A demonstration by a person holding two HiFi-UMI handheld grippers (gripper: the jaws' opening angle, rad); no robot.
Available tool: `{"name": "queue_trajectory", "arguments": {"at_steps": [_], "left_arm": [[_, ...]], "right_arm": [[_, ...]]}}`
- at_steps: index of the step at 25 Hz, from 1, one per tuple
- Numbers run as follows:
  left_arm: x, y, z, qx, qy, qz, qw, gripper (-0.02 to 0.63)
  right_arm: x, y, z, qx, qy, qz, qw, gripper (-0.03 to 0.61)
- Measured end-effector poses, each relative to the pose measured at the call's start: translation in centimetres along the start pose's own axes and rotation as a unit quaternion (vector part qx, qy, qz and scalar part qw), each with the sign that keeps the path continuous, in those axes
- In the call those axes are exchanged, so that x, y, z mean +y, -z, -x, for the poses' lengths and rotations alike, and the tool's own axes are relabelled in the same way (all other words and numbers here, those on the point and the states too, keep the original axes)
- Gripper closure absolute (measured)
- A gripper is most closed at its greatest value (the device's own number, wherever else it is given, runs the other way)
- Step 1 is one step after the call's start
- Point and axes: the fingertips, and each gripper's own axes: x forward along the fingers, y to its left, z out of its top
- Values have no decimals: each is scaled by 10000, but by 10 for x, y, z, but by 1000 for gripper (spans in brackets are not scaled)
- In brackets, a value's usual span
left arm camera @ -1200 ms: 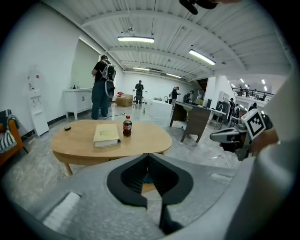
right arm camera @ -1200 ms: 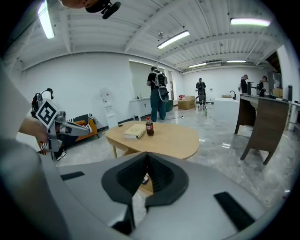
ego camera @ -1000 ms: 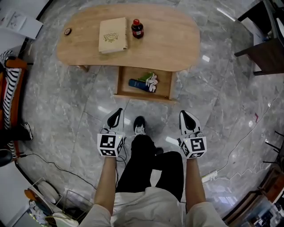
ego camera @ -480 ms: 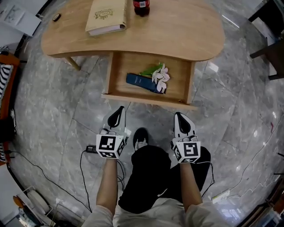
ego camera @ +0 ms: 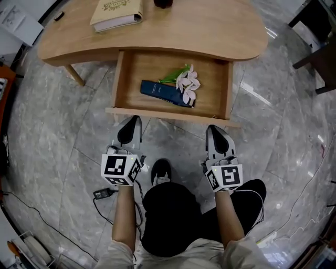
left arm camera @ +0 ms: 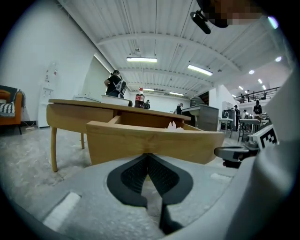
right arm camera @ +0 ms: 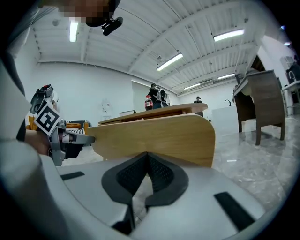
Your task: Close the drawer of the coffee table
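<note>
The light wooden coffee table (ego camera: pixel 210 31) has its drawer (ego camera: pixel 173 116) pulled out toward me. Inside lie a dark blue book (ego camera: pixel 163 93) and a white flower sprig (ego camera: pixel 187 85). My left gripper (ego camera: pixel 130 124) is shut and sits just in front of the left end of the drawer front (left arm camera: pixel 150 140). My right gripper (ego camera: pixel 214 131) is shut too, just short of the right end of the drawer front (right arm camera: pixel 159 136). Neither holds anything. Whether the tips touch the wood I cannot tell.
A tan book (ego camera: pixel 115 13) and a dark bottle (ego camera: pixel 163 2) stand on the tabletop. A black cable with a small adapter (ego camera: pixel 102 193) lies on the grey marble floor by my left leg. My shoe (ego camera: pixel 160 172) is between the grippers. Dark furniture (ego camera: pixel 315 31) stands at right.
I have stepped closer to the table; the drawer now fills more of the view. Both grippers have advanced from well short of the drawer to right at its front panel.
</note>
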Motion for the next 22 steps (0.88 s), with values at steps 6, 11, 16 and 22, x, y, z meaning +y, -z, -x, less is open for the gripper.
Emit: {"name": "queue_trajectory", "arguments": {"at_steps": [6, 11, 16, 22], "left_arm": [[0, 1, -3, -14, -24, -50, 10000, 604], [-1, 2, -2, 1, -25, 120, 9999, 604], [-3, -8, -2, -28, -12, 21, 10000, 604], [1, -23, -13, -86, 68, 121, 9999, 604]], "right_arm": [[-8, -4, -1, -44, -60, 89, 9999, 563], [-11, -8, 6, -15, 100, -22, 9999, 563], [-13, -18, 6, -146, 105, -26, 9998, 563], [-18, -33, -6, -244, 198, -88, 9995, 563]]}}
